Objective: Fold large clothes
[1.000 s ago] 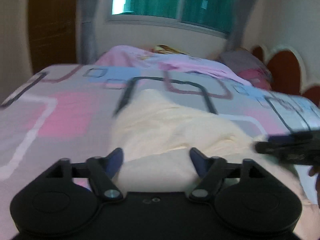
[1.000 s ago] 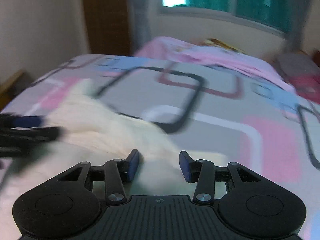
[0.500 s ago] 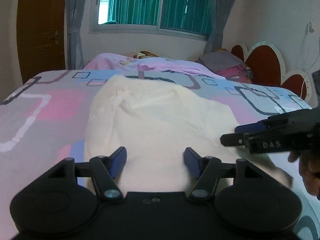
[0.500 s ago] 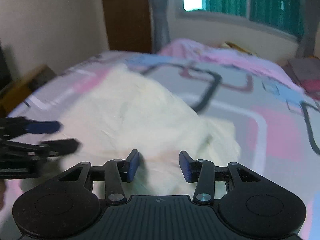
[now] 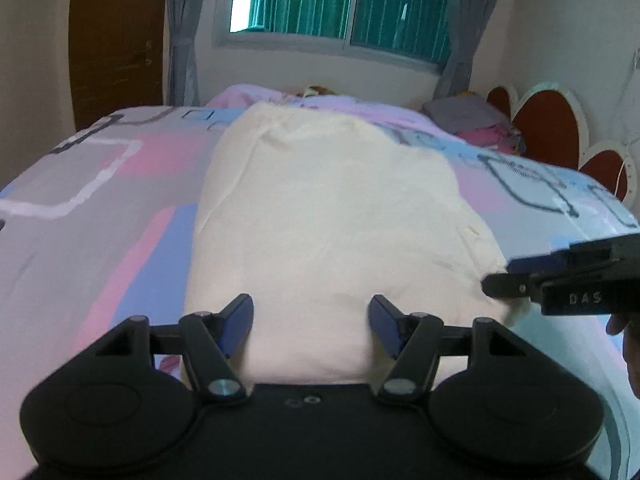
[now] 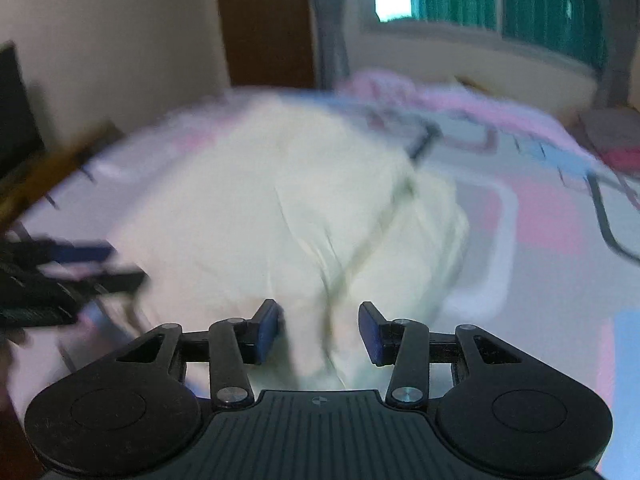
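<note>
Cream cotton-like cloth: a large pale garment (image 5: 328,216) lies spread lengthwise on the bed (image 5: 80,216), its far end toward the window (image 5: 340,4); the exact kind of garment cannot be told.
Garment layout: the long shape looks partly doubled already, likely so the near hem can be carried over for the next fold; in the blurred right wrist view a seam or fold line runs down the cloth (image 6: 304,208).
Left gripper (image 5: 311,322): fingers spread wide, holding nothing, poised over the near edge of the garment with cloth showing between them.
Right gripper (image 6: 318,330): fingers parted, nothing pinched; cloth lies between and beyond them. In the left view it sits just beside the garment's near right corner (image 5: 560,280).
Why so placed: both tools flank the near edge, probably to take its two corners.
Edges: the garment's left side runs straight; the right side bulges and wrinkles.
Open room: patterned bedspread shows on both sides of the garment; pink bedding (image 5: 320,100) and a folded pile (image 5: 472,116) sit beyond its far end, limiting reach there.
</note>
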### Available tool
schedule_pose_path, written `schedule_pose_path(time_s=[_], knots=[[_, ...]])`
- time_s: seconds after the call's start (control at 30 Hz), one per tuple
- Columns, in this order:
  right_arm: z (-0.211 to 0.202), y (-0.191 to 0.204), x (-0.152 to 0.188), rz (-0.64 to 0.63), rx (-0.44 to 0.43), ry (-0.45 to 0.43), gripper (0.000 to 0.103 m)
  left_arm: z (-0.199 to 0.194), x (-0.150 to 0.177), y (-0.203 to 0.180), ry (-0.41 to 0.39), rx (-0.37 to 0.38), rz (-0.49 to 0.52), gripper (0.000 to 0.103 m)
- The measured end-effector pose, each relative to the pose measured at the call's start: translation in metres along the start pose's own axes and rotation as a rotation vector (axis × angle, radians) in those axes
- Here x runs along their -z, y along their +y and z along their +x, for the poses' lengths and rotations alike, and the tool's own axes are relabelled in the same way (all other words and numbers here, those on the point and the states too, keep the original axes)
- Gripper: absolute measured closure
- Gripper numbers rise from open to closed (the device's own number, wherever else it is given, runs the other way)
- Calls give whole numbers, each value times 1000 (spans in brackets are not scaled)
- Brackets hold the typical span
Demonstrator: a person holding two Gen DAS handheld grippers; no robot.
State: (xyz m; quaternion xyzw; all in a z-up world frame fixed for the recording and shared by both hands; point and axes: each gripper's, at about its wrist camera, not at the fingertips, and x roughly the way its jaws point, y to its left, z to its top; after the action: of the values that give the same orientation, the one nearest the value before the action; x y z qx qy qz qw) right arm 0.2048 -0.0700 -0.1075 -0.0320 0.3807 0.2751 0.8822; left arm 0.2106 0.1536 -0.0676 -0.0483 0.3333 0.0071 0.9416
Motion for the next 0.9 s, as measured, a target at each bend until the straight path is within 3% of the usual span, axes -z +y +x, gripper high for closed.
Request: schedule_pose_path(time_s=[0.27,0.33,0.4,0.43,0.47,0.53,0.8,0.9], knots=[[-90,0,24,73,-7,-114,59,-60,19,-17,-38,-30,12,40],[-108,3,31,85,-5,-129,59,-77,22,-25,-60,-35,20,33],[-130,5,41,98,3,-150,59,-97,25,-35,-91,-56,24,7],[-141,8,48,103,17,-155,36,-107,28,-40,-118,-76,22,1],[-151,11,54,114,52,-173,2,-117,31,-44,-143,-94,23,0],[-163,14,64,110,87,-215,0,-133,38,-50,-149,-111,27,0],[-213,42,99,97,129,-203,0,-195,66,-62,-188,-122,-10,0],[-227,56,113,85,106,-196,0,-214,74,-69,-207,-139,-16,0]])
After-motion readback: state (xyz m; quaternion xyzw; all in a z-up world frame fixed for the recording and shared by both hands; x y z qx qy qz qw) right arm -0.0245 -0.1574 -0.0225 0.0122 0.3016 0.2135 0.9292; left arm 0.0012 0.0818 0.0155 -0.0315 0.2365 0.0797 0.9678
